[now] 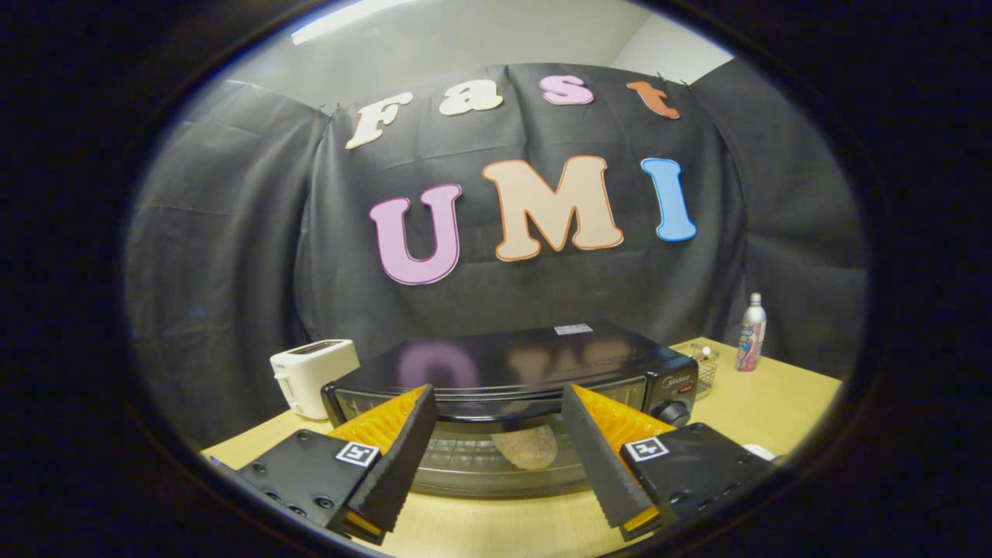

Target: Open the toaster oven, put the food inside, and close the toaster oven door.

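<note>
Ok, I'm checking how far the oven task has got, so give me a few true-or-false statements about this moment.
1. The toaster oven door hangs open. True.
2. The food is clamped between the fingers. False: it lies inside the oven on the rack, beyond the fingers.
3. The gripper is open and holds nothing. True.
4. A white toaster stands beside the oven on the table. True.
5. The bottle lies on its side on top of the oven. False: it stands upright on the table, past the oven's knob end.
</note>
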`<state>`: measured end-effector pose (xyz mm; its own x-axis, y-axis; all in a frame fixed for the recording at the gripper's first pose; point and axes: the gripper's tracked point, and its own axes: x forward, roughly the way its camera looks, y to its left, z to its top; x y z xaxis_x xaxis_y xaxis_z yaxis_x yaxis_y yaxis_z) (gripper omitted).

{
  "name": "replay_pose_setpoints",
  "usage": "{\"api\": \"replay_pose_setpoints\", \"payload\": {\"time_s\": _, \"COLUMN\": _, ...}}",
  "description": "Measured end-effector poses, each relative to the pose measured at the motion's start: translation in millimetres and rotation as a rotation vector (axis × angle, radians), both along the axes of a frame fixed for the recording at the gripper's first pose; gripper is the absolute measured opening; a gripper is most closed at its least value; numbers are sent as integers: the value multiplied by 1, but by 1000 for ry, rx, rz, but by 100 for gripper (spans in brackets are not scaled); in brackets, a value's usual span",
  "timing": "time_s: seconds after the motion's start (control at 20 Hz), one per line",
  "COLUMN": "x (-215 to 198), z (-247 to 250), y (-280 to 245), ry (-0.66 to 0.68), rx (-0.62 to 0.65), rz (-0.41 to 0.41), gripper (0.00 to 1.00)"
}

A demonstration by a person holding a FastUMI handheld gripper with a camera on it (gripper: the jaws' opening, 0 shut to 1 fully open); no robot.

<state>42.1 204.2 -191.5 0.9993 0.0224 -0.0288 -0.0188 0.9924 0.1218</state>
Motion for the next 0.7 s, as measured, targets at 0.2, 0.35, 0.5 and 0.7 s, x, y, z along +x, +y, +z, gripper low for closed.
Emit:
{"api": "replay_pose_setpoints", "payload": {"time_s": 0.2, "x": 0, "z": 9, "y": -2, "ry": 1, "rx": -33, "rz": 10, "gripper": 99}}
{"api": "replay_pose_setpoints", "payload": {"time_s": 0.35, "x": -6, "z": 35, "y": -5, "ry": -37, "rx": -51, "rz": 24, "gripper": 99}}
{"api": "replay_pose_setpoints", "payload": {"time_s": 0.5, "x": -21, "z": 74, "y": -15, "ry": -96, "rx": -86, "rz": 30, "gripper": 98}}
{"api": "replay_pose_setpoints", "payload": {"time_s": 0.7, "x": -52, "z": 92, "y": -28, "ry": -79, "rx": -132, "rz": 90, "gripper": 99}}
